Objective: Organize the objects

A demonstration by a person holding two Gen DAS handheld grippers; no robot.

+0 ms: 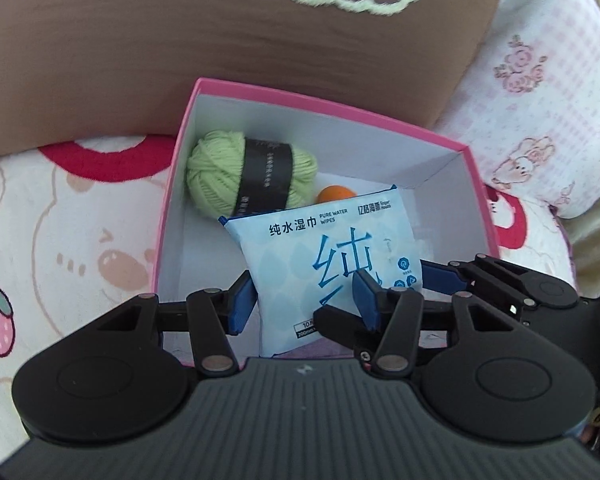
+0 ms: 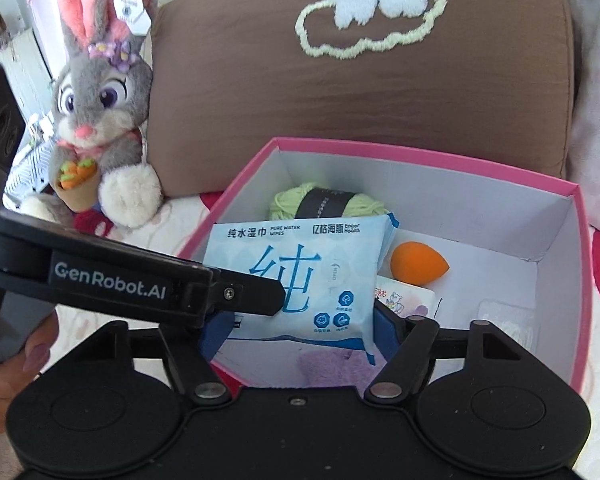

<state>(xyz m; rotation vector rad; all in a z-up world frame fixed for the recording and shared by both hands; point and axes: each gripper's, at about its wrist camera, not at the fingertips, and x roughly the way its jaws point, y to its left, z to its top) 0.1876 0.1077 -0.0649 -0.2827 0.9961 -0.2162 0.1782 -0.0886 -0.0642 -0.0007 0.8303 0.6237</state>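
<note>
A light-blue pack of wet wipes [image 1: 324, 240] [image 2: 296, 256] hangs tilted over the near side of an open pink box [image 1: 320, 100] [image 2: 420, 152] with white walls. My left gripper [image 1: 304, 304] is shut on the pack's left part, one pad at its edge and one across its face; its finger [image 2: 240, 292] crosses the right wrist view. My right gripper [image 2: 302, 330] has a pad pressed against each side edge of the pack. Inside the box lie a green yarn ball [image 1: 220, 172] [image 2: 364, 204], an orange teardrop sponge [image 1: 336, 194] [image 2: 418, 262] and a printed card [image 2: 404, 296].
A brown cushion [image 2: 360, 100] stands right behind the box. A grey plush rabbit [image 2: 100, 100] sits to its left, a pink patterned pillow [image 1: 540, 100] to its right. The box rests on a fuzzy printed blanket [image 1: 60, 220]. A person's hand [image 2: 4, 380] shows at the lower left.
</note>
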